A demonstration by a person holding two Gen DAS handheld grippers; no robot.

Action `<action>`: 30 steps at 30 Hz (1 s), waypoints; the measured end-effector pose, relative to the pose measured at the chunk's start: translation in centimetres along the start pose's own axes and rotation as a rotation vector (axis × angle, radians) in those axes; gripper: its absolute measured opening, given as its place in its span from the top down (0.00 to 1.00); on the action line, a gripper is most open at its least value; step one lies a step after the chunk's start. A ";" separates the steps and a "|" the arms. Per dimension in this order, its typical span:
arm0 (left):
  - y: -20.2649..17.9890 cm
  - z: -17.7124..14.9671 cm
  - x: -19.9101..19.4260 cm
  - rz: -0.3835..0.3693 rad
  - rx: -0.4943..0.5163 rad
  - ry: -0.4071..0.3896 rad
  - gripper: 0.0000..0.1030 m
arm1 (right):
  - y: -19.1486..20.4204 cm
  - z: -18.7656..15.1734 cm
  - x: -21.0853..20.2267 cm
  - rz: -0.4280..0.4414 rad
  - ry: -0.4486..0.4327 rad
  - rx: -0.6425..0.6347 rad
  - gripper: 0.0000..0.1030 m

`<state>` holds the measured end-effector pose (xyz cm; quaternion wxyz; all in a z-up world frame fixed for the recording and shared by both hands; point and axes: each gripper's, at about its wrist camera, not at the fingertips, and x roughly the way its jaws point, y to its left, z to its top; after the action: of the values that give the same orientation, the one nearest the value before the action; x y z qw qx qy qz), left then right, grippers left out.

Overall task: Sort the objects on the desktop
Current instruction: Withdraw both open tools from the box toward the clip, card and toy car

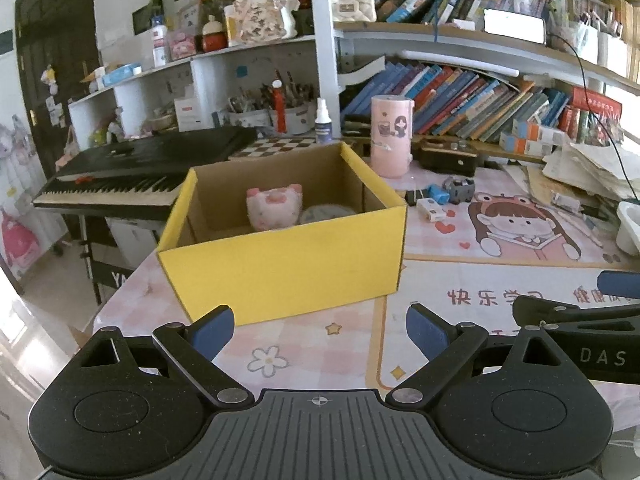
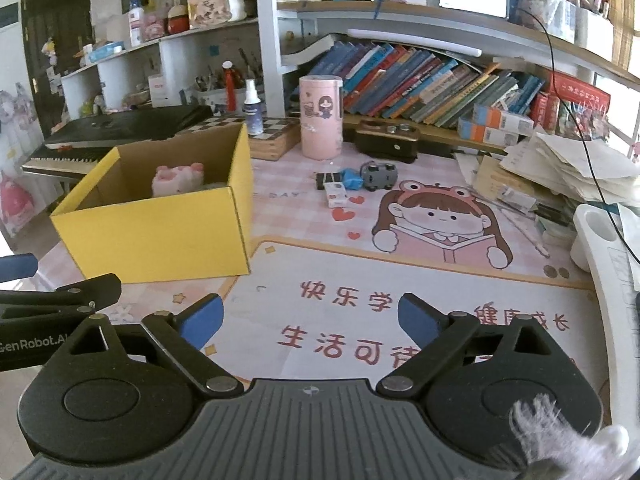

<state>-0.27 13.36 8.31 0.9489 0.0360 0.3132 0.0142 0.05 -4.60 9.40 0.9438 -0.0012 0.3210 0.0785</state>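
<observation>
Nearest the lens in the left wrist view, the left tongs (image 1: 320, 330) are seen with their blue pads spread wide and nothing between them, held over the pink patterned mat (image 1: 352, 344) that covers the table. Beyond them a yellow cardboard box (image 1: 280, 268) is set on the mat, open at the top. Inside it a pink pig toy (image 1: 274, 208) is seen upright against the far wall, with a round greyish object (image 1: 326, 213) just beside it, too hidden by the near wall to be identified.

In the right wrist view the right tongs (image 2: 310, 320) are likewise found apart and empty, above the red printed characters on the mat. The box lies to their left. Further back on the mat, well apart from the box, a small cluster of loose items is left: a grey toy car (image 2: 378, 176), a blue crumpled item (image 2: 352, 178), a dark block (image 2: 328, 180) and a small white box (image 2: 336, 196), all close together or touching. Behind them a pink cylindrical container (image 2: 320, 116) is stood upright near a spray bottle (image 2: 252, 108) and a chequered board (image 2: 272, 130).

A row of leaning books (image 2: 432, 88) is held on the shelf behind, and a stack of papers (image 2: 560, 172) is piled at the right. A keyboard (image 1: 132, 176) is placed past the table's left end.
</observation>
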 end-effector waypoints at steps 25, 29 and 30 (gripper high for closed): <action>-8.7 4.8 7.4 0.063 -0.033 0.077 0.08 | -9.9 4.9 8.2 0.051 0.090 -0.041 0.05; -10.2 5.5 8.5 0.080 -0.038 0.090 0.08 | -11.6 5.6 9.7 0.069 0.105 -0.047 0.05; -10.6 5.6 8.8 0.084 -0.038 0.093 0.08 | -12.0 5.8 10.0 0.073 0.107 -0.047 0.05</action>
<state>10.19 2.89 6.78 0.9324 0.0302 0.3548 0.0615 13.17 -14.68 7.35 0.9216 -0.0160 0.3688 0.1200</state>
